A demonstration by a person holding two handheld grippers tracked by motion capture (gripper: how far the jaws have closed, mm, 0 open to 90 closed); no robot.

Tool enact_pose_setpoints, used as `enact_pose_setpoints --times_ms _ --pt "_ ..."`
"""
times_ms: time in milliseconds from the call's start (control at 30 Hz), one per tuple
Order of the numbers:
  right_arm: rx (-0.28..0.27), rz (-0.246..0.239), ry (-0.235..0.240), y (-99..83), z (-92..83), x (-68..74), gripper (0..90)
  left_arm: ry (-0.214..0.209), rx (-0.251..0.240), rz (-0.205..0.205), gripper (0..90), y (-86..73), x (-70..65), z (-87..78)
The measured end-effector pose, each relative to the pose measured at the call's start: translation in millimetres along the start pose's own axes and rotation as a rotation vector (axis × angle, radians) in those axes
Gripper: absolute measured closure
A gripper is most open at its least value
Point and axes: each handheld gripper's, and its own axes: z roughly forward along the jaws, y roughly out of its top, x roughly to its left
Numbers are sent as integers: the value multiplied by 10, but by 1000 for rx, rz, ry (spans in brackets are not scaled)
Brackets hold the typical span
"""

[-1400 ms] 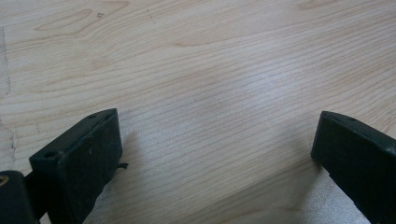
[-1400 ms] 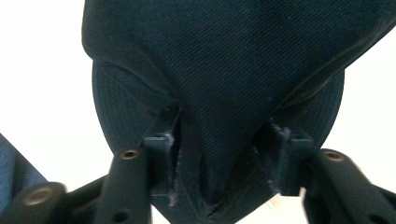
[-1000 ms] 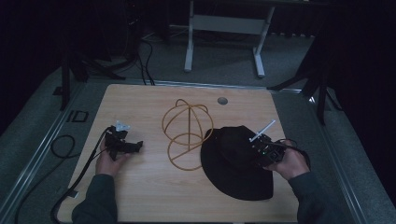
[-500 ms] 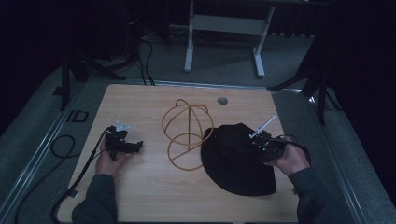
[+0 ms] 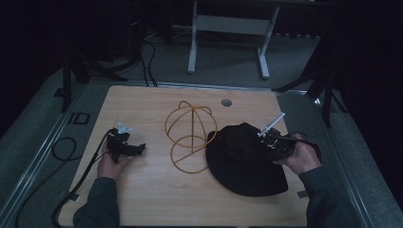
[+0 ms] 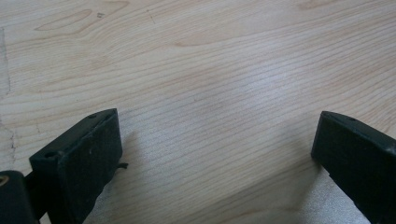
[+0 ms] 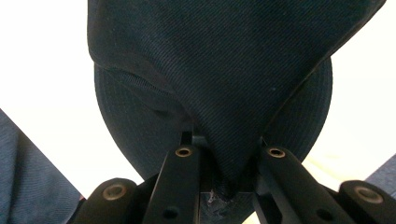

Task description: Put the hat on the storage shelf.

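A black brimmed hat (image 5: 242, 164) lies on the right half of the wooden table (image 5: 157, 199). My right gripper (image 5: 267, 142) is at the hat's right side, shut on a fold of its fabric. In the right gripper view the dark cloth (image 7: 210, 70) is pinched between the jaws of the gripper (image 7: 229, 184) and pulled into a peak. A yellow wire hat stand (image 5: 190, 135) sits at the table's middle, just left of the hat. My left gripper (image 5: 139, 150) rests near the left edge. Its jaws are wide open over bare wood (image 6: 215, 158).
A round grommet hole (image 5: 226, 102) is near the table's far edge. A black cable (image 5: 62, 147) trails off the left side from the left gripper. A white desk frame (image 5: 228, 28) stands on the floor beyond the table.
The hat's crown has bunched and shifted slightly at the right gripper, which barely moved. The left gripper and the wire stand are where they were.
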Motion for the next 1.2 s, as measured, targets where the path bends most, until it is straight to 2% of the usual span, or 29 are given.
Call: enact_pose_setpoints --times_ms 300,600,833,1200 --pt "-15 -21 -21 -4 -132 -38 837 0 0 0 20 0 0 0" --pt "-53 -14 -48 -33 -323 -140 837 0 0 0 20 0 0 0" --pt "-67 -16 -26 -60 -414 -243 837 0 0 0 20 0 0 0" --pt "-94 -5 -25 -75 -599 -390 837 -1 2 0 20 1 0 -1"
